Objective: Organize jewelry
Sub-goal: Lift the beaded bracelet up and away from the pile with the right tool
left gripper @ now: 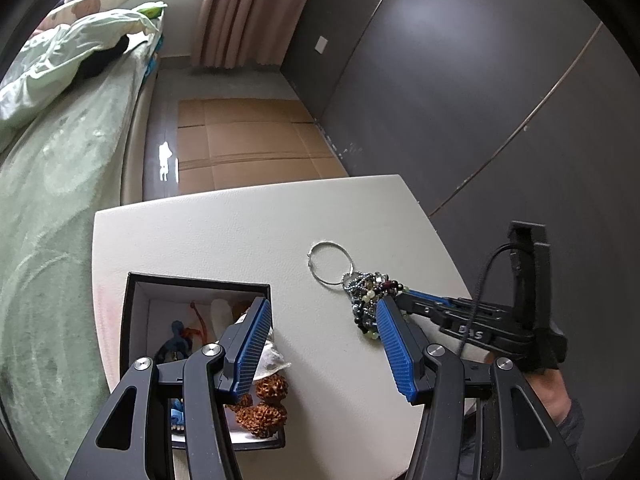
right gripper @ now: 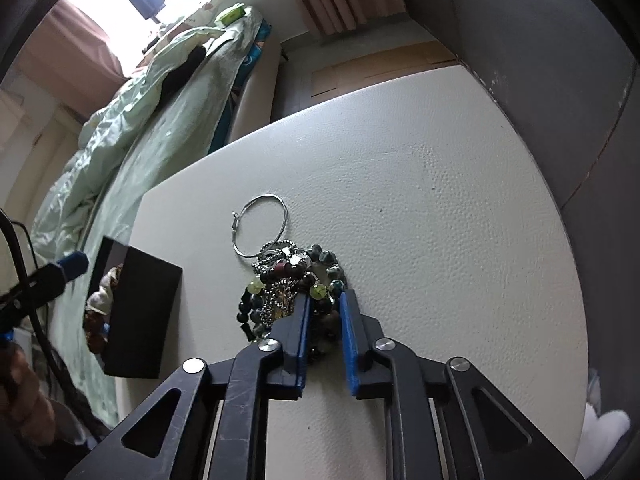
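A tangled pile of beaded bracelets and chains [right gripper: 292, 280] lies on the white table [right gripper: 440, 200], with a thin silver hoop [right gripper: 260, 224] lying next to it. My right gripper [right gripper: 324, 300] is closed around beads at the near side of the pile. In the left wrist view the pile [left gripper: 372, 296] and the hoop [left gripper: 330, 262] lie right of centre, with the right gripper's fingers [left gripper: 424, 300] reaching into the pile. My left gripper [left gripper: 324, 320] is open and empty, above the right edge of a black jewelry box [left gripper: 132, 320]. Brown knobbly beads [left gripper: 268, 400] hang over the box's near edge.
The box [right gripper: 140, 312] stands at the table's left side and holds blue and orange pieces and a pale shell-like item. A bed with a green cover [left gripper: 48, 200] runs along the left. Cardboard sheets [left gripper: 248, 144] lie on the floor beyond the table. A dark wall [left gripper: 480, 80] is at the right.
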### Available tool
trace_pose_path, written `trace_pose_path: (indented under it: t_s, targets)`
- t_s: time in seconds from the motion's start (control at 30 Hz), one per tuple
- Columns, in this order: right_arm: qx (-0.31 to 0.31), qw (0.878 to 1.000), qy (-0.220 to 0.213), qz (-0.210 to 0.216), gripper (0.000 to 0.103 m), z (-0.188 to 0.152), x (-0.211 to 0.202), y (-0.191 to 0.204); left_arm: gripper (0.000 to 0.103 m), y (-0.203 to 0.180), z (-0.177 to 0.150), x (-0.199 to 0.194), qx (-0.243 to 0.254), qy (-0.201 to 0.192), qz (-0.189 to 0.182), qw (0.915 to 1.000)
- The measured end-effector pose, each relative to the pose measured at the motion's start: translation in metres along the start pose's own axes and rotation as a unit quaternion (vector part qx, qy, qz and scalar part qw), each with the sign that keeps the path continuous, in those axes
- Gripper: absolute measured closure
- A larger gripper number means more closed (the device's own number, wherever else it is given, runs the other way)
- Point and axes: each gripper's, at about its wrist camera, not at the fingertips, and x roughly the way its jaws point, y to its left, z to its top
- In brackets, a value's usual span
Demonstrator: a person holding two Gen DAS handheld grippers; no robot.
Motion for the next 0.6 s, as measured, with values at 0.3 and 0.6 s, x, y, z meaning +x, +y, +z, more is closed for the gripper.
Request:
trace_pose_path:
  t_s: [0.3, 0.6]
  targets:
    - [0.006, 0.998, -0.036, 0.045, 0.092, -0.008, -0.04, 0.012, 0.047, -0.006, 0.0, -0.001, 0.003, -0.004, -0.004, 1.0]
    - [0.005, 0.993, -0.097, 0.061, 0.092, -0.011, -0.081, 0.019, 0.047, -0.027, 0.005, 0.008, 0.023, -0.007, -0.003, 0.9997]
